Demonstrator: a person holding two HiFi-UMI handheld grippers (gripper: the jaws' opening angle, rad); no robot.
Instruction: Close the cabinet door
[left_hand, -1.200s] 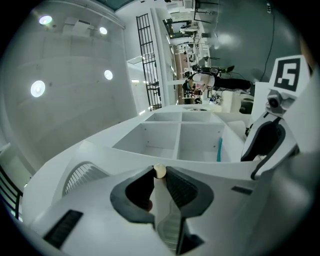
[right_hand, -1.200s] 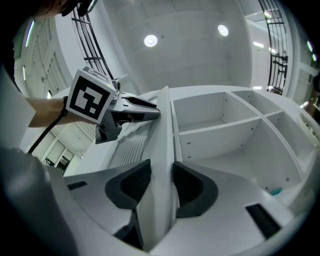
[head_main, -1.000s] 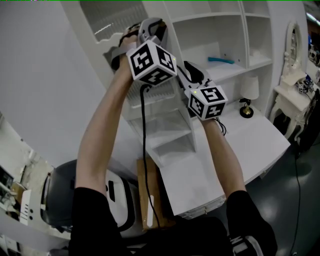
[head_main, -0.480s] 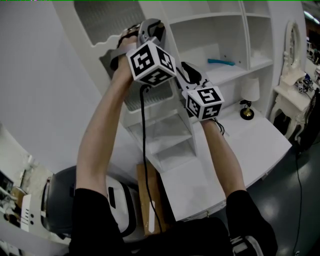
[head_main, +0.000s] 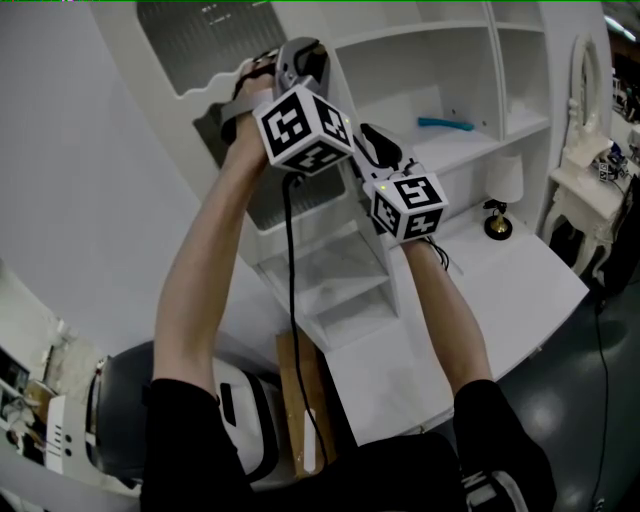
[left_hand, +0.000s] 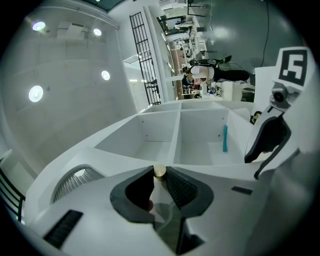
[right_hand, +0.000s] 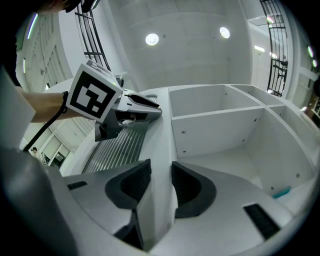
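Observation:
The white cabinet door (head_main: 195, 40) has a ribbed panel (right_hand: 120, 147) and stands open at the cabinet's upper left. My left gripper (left_hand: 159, 176) is shut on the door's small brass knob (left_hand: 159, 170), which sits between its fingertips. In the head view the left gripper (head_main: 300, 60) is raised high against the door, with the right gripper (head_main: 372, 145) just below and to its right. My right gripper (right_hand: 161, 172) has the door's white edge (right_hand: 159, 150) filling the gap between its jaws, one pad on each face. Open cabinet shelves (right_hand: 220, 120) lie beyond.
A teal stick (head_main: 440, 123) lies on a shelf. A small white lamp (head_main: 497, 185) stands on the white desk (head_main: 520, 280) under the cabinet. A white side table (head_main: 590, 190) is at the right; a wooden board (head_main: 300, 400) leans by the desk's left side.
Both grippers have moved a little with the door. More of the ribbed panel shows at the top left of the head view, and the cabinet has shifted slightly in the picture.

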